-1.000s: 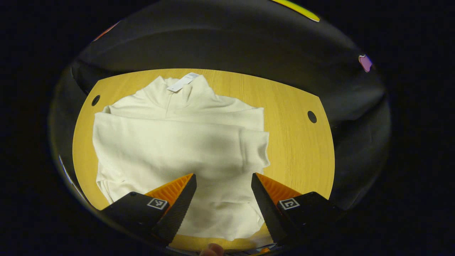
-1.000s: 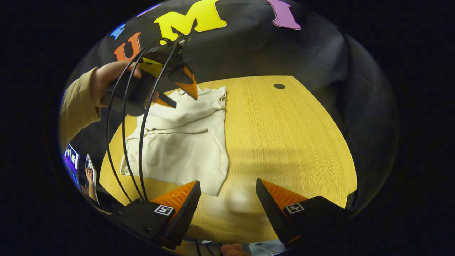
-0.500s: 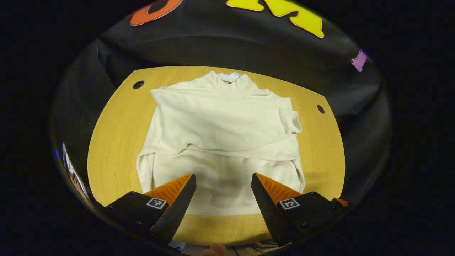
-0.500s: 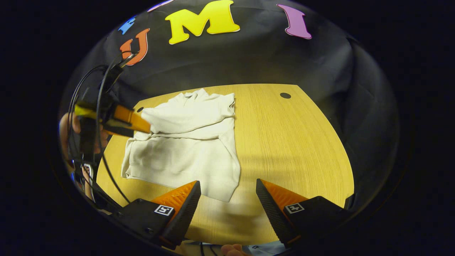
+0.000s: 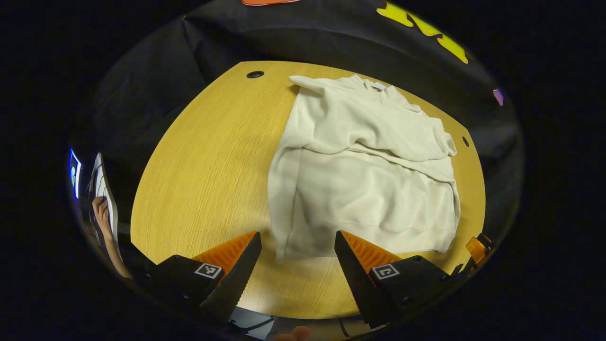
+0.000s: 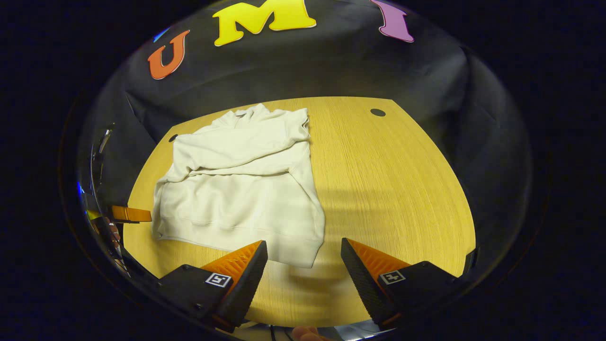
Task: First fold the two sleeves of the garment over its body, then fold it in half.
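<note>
Cream soft fleece garment (image 5: 364, 175) seen lying flat on wooden surface (image 5: 203, 166), sleeves folded across body. Left gripper (image 5: 297, 255) and right gripper (image 6: 304, 263) held apart, empty. Limp, light cloth; hem corners judged best gripped.

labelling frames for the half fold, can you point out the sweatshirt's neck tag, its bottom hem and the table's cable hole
neck tag (image 5: 378, 86), left gripper view, on the small white tag at the collar
bottom hem (image 6: 236, 233), right gripper view, mid hem band
cable hole (image 6: 377, 112), right gripper view, hole centre
</note>
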